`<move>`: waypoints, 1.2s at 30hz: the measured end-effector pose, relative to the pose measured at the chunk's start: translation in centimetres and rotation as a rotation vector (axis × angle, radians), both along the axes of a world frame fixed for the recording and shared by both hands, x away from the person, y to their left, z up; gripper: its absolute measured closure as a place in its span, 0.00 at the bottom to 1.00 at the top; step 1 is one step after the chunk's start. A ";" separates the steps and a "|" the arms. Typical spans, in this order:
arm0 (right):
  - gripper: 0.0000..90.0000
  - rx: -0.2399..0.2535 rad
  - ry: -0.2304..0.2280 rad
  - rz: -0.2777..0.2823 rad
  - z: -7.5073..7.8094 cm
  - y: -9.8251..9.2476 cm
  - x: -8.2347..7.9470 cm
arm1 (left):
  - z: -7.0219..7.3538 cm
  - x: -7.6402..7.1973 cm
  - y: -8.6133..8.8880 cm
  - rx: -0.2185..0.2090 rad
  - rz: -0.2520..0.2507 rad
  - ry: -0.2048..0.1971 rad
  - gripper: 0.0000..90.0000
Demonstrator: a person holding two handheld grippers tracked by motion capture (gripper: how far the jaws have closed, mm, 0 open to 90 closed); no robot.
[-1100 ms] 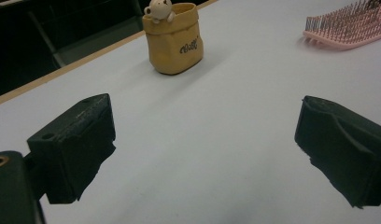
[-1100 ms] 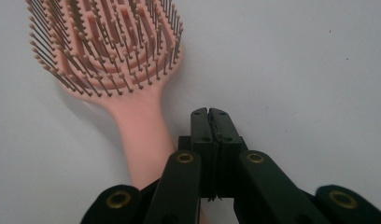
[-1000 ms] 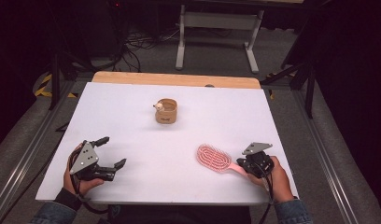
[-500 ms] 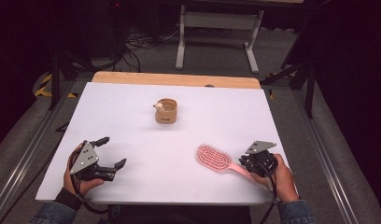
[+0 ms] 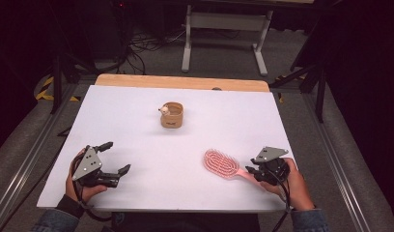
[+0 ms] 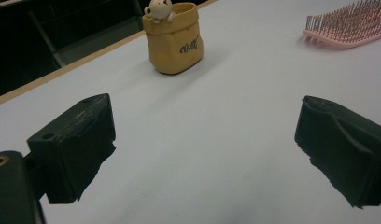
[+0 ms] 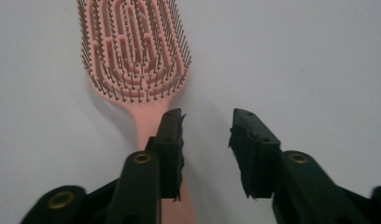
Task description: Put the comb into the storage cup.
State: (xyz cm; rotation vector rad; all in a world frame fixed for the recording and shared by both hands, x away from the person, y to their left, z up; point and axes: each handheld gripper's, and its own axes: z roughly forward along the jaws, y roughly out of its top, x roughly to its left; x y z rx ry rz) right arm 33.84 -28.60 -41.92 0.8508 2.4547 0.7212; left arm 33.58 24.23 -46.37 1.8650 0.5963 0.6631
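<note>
1. Right tongs [image 5: 253,170]: you hold them at the near right of the counter [image 5: 137,121], low over the white top. Their jaws have just been opening and now stand partly apart. In the right gripper view [image 7: 206,122] the gap between them is bare counter.
2. Brush [image 5: 223,164]: it lies flat on the counter, bristles up, head pointing away from your right hand. In the right gripper view the brush [image 7: 132,51] has its handle running under the left jaw, beside the gap and not in it. No pad presses on it.
3. Left tongs [image 5: 116,157]: you hold them at the near left, well apart from the brush. Their jaws stand wide apart with nothing between them, as the left gripper view [image 6: 205,128] shows.
4. Pouch [image 5: 172,115]: a small tan pouch stands upright mid-counter, farther back, with a small toy bear [image 6: 159,9] at its rim.
</note>
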 end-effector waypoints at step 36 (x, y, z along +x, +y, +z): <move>0.54 -0.141 0.318 0.105 -1.6 2.8 3.5 | -0.4 0.4 -0.3 0.011 -0.031 0.055 0.06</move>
